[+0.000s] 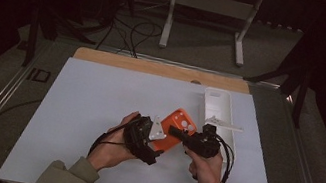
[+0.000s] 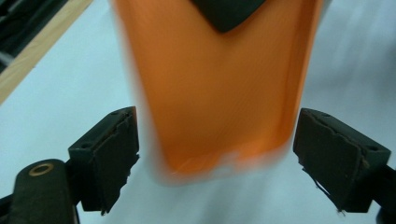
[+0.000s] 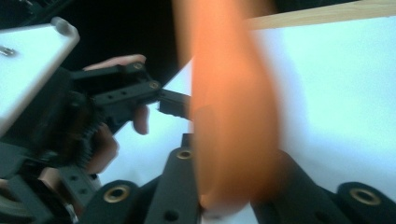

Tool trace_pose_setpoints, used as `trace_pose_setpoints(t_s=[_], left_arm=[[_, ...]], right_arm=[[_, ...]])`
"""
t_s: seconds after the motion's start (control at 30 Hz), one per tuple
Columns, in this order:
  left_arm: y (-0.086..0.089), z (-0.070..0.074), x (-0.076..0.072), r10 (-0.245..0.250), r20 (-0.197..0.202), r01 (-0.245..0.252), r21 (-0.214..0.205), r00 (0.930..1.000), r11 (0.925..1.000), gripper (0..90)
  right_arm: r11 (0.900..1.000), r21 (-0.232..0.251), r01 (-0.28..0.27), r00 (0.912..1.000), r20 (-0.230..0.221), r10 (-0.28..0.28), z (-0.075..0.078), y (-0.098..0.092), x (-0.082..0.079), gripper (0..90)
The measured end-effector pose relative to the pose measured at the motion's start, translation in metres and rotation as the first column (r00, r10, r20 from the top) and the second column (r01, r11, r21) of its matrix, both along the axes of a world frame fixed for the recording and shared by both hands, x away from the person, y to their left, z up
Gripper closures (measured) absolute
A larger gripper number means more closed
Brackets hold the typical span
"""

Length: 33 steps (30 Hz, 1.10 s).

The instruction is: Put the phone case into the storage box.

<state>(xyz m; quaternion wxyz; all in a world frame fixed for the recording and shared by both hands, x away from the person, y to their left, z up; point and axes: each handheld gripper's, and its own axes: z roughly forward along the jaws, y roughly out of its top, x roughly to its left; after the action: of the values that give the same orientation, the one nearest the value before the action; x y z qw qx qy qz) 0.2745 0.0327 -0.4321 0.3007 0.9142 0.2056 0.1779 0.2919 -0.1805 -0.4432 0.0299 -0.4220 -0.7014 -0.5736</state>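
The right gripper point(image 3: 224, 205) is clamped on the edge of the orange phone case point(image 3: 233, 116), which stands blurred between its jaws. The case point(image 1: 172, 128) is held above the white table sheet point(image 1: 96, 110), near its middle. The left gripper point(image 2: 215, 154) straddles the case's near end, jaws released, pads clear of both sides. A white tray point(image 1: 218, 111) lies just right of the case. No legible writing is visible.

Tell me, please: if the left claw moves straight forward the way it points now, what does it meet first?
Most likely the orange case. In the left gripper view it lies directly ahead of the left claw, its near end between the open jaws with a gap on each side. How far ahead is hard to judge.
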Motion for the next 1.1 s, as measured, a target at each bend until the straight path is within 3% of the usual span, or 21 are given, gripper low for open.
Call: trace_pose_setpoints(t_s=[0.17, 0.63, 0.93, 1.1], left_arm=[[0.006, 0.001, 0.002, 0.012, -0.011, -0.012, -0.027, 0.9999, 0.9996, 9.2], [0.025, 0.008, 0.009, -0.006, -0.088, -0.006, -0.139, 0.9961, 0.9902, 8.6], [0.030, 0.006, 0.011, -0.056, -0.141, 0.028, -0.190, 0.9884, 0.9814, 8.7], [0.029, 0.005, 0.011, -0.096, -0.160, 0.063, -0.202, 0.9824, 0.9775, 8.8]], right_arm=[[0.9995, -0.032, 0.008, 0.9995, 0.030, -0.007, 0.002, 0.001, -0.003, 85.9], [0.9992, -0.038, -0.010, 0.9987, 0.049, 0.012, 0.002, -0.002, -0.003, 85.7], [0.9995, -0.013, -0.028, 0.9979, 0.057, 0.028, 0.004, -0.005, -0.004, 85.6], [0.9970, -0.005, -0.077, 0.9926, 0.094, 0.077, 0.007, -0.005, -0.008, 85.6]])
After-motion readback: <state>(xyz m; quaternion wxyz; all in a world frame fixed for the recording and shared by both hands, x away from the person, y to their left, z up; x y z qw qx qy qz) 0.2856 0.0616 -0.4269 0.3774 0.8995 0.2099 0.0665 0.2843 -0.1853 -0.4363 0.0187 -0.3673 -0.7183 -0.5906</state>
